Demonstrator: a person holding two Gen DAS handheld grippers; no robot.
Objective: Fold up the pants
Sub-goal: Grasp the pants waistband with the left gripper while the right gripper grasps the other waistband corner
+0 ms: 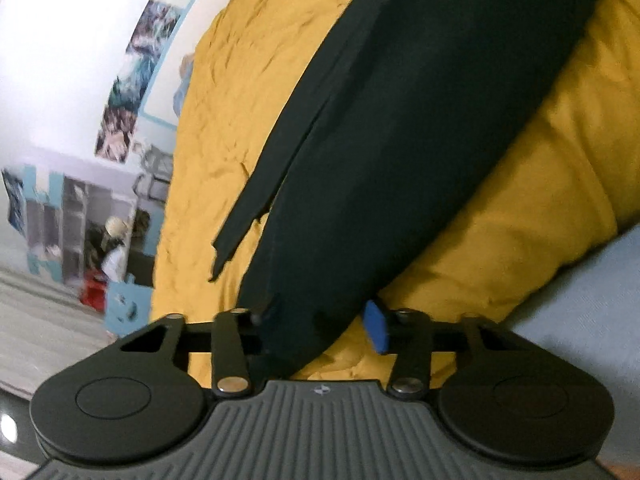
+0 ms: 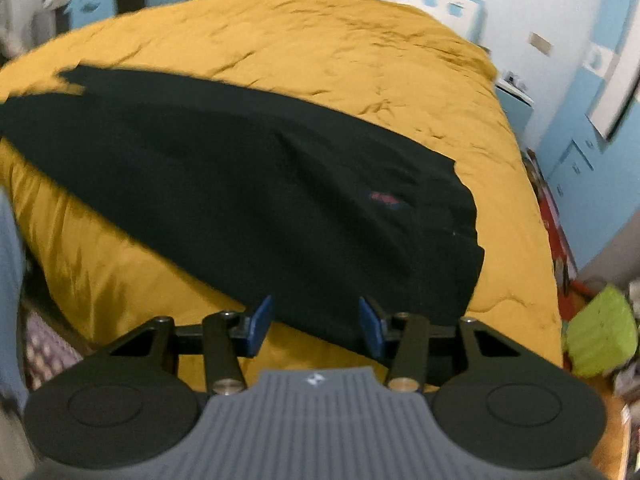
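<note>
Black pants [image 2: 260, 184] lie across a yellow quilt [image 2: 340, 52] on a bed, folded lengthwise with one leg on the other. In the left wrist view the pants [image 1: 420, 128] run from the top right down to my left gripper [image 1: 316, 328]. Its jaws stand apart, the pants' near end lies between them, and only the right blue pad [image 1: 376, 328] shows. My right gripper [image 2: 316, 326] is open, its blue pads [image 2: 260, 324] either side of the near hem at the waist end. A small red logo [image 2: 384, 198] shows on the pants.
The quilt [image 1: 240, 100] drops off at the bed's near edge. A pale blue cloth [image 1: 580, 320] lies at the right. A green bag [image 2: 600, 332] and clutter sit on the floor to the right. Blue cabinets [image 2: 592, 152] and white walls surround the bed.
</note>
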